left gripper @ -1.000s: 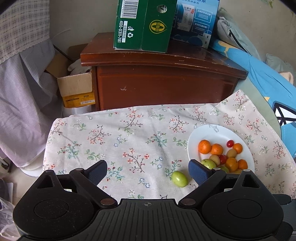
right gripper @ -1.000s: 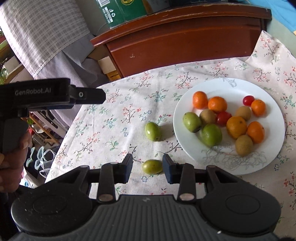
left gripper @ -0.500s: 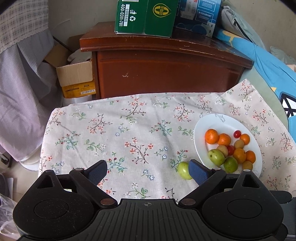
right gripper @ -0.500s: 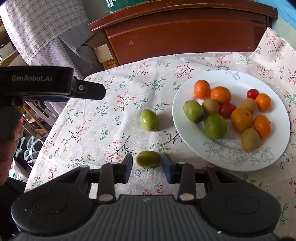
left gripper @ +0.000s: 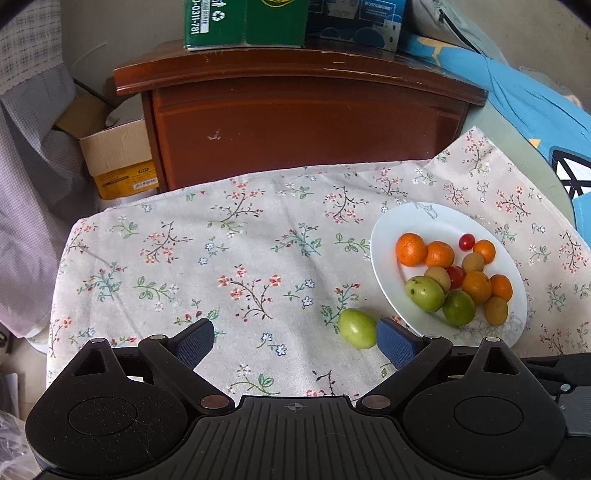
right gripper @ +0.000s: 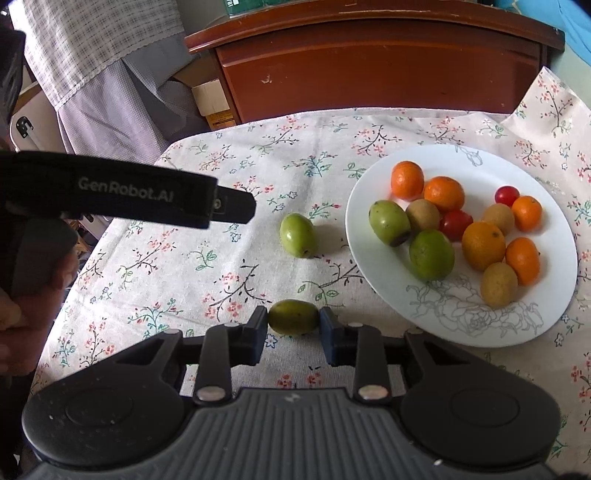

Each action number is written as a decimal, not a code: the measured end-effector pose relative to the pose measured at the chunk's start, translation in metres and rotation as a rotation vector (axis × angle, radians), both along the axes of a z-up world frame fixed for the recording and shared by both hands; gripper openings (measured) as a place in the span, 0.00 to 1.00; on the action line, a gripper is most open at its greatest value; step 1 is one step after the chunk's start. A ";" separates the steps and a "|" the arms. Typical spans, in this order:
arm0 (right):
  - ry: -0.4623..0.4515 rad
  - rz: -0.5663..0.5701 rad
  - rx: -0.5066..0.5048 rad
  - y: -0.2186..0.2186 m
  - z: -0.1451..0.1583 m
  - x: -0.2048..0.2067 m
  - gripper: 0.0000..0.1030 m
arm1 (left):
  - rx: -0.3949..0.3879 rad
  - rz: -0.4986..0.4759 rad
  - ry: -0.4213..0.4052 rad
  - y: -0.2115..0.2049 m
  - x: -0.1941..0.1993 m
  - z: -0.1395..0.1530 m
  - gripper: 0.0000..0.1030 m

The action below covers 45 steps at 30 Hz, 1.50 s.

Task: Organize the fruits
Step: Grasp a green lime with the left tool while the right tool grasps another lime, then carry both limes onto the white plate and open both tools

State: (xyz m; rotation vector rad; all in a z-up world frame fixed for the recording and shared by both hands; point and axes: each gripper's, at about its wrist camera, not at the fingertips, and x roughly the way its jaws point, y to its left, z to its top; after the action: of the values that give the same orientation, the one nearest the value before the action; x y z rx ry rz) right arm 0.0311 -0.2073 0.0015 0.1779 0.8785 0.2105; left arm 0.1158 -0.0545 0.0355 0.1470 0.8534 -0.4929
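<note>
Left to right, as I hold a gripper in each hand.

1. Curtain (right gripper: 92, 55): checked cloth, far left, hanging beside the table.
2. Carton (left gripper: 118, 158): open cardboard, on the floor left of the cabinet.
3. My left hand (right gripper: 33, 295): wrapped round the handle of the left gripper, whose black body crosses the left of the right wrist view.
4. Left gripper (left gripper: 295, 341): fingers spread wide, released, nothing pinched. Its right pad (left gripper: 395, 341) sits just beside item 7; whether it touches the fruit I cannot tell.
5. Cloth (left gripper: 221, 258): floral, covering the table.
6. Cabinet (left gripper: 306, 122): red-brown wood, behind the table, with a green box (left gripper: 245, 22) on top.
7. Green fruit A (left gripper: 356, 328): lying on the cloth, just left of the plate, between my left fingers but close to the right one.
8. Green fruit B (right gripper: 293, 317): darker, oval, lying on the cloth near the table's front edge. 
9. Right gripper (right gripper: 293, 325): jaws have just been closing and now clench fruit B, one pad against each end.
10. Plate (right gripper: 461, 317): white, line-drawn flower on its near part, right of both loose fruits. Holds two green fruits, five orange ones, three brownish ones, two small red ones, clustered together.
11. Blue fabric (left gripper: 517, 92): far right, behind the table.
</note>
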 end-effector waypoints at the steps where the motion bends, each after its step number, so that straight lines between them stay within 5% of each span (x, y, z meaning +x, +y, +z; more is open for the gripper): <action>1: 0.000 -0.010 -0.009 -0.002 0.003 -0.001 0.29 | 0.003 -0.018 -0.012 -0.003 -0.001 -0.001 0.93; 16: -0.009 -0.105 0.039 -0.038 0.023 -0.016 0.29 | 0.012 -0.162 -0.085 -0.029 -0.007 -0.024 0.83; 23: -0.021 -0.156 0.093 -0.053 0.031 -0.013 0.30 | 0.011 -0.174 -0.071 -0.035 -0.003 -0.036 0.66; 27: -0.032 -0.195 0.110 -0.064 0.037 -0.011 0.30 | 0.004 -0.175 -0.047 -0.036 0.002 -0.040 0.47; 32: -0.053 -0.246 0.125 -0.080 0.043 -0.008 0.30 | 0.008 -0.180 -0.053 -0.038 0.002 -0.043 0.47; 36: -0.065 -0.276 0.129 -0.090 0.045 -0.007 0.30 | -0.006 -0.193 -0.054 -0.040 0.002 -0.043 0.31; 45: -0.092 -0.326 0.140 -0.108 0.051 -0.005 0.30 | -0.059 -0.158 -0.070 -0.037 0.002 -0.030 0.31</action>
State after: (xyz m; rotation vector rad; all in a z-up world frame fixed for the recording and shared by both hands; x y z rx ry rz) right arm 0.0258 -0.3148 0.0524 0.4344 0.7313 -0.0243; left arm 0.1176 -0.0913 0.0053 0.1777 0.7613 -0.6571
